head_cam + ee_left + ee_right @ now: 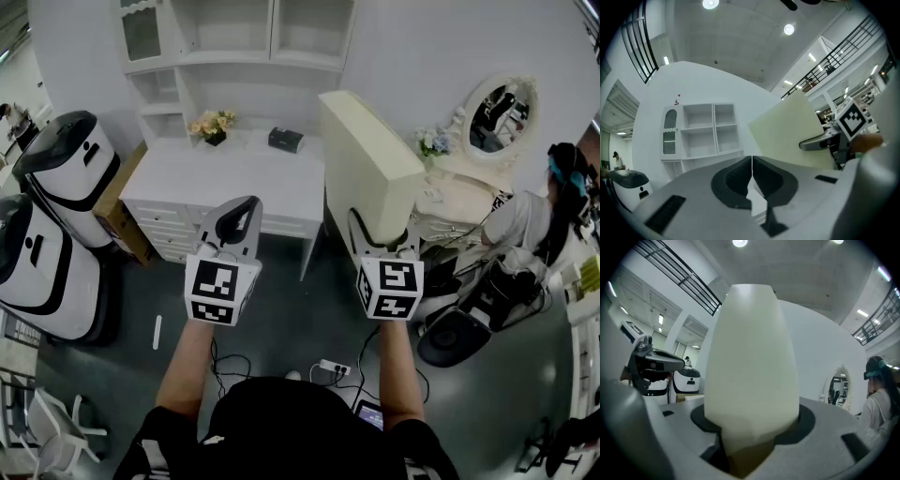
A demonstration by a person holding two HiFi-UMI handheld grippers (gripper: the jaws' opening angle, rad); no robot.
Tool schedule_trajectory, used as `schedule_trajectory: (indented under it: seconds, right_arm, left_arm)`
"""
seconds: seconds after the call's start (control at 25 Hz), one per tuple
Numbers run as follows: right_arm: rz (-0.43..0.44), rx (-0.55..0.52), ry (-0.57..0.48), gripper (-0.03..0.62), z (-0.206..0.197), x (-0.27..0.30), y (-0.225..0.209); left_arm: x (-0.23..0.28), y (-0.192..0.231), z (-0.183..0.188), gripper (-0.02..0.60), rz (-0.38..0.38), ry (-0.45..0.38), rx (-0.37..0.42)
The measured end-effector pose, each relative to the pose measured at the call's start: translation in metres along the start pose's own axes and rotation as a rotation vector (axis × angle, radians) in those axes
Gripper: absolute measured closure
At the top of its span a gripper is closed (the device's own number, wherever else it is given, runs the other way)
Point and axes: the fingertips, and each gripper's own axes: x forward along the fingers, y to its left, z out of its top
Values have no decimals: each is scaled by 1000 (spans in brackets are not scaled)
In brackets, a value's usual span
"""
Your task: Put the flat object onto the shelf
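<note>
The flat object (370, 155) is a thick cream board, held upright and leaning away from me. My right gripper (380, 232) is shut on its lower edge. In the right gripper view the board (750, 362) fills the middle, clamped at the bottom by the right gripper (750, 446). My left gripper (239, 216) hangs level to the left of the board, shut with nothing in it; its jaws meet in the left gripper view (751, 171). The white shelf unit (234, 37) stands against the far wall above a white desk (178, 178). From the left gripper the shelf (708, 129) shows with bare compartments.
On the desk sit a flower pot (214, 125) and a black box (285, 139). Two white-and-black machines (56, 159) stand at the left. At the right are a vanity with an oval mirror (500, 112) and a seated person (534, 220). A power strip (335, 367) lies on the floor.
</note>
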Motion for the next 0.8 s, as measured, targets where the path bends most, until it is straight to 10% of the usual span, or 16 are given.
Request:
schedule_trajectory:
  seconds: [0.8]
  right_arm:
    - [64,11,9,314,-36,15,-37]
  left_arm:
    - [27,-39,-30,574,62,71,51]
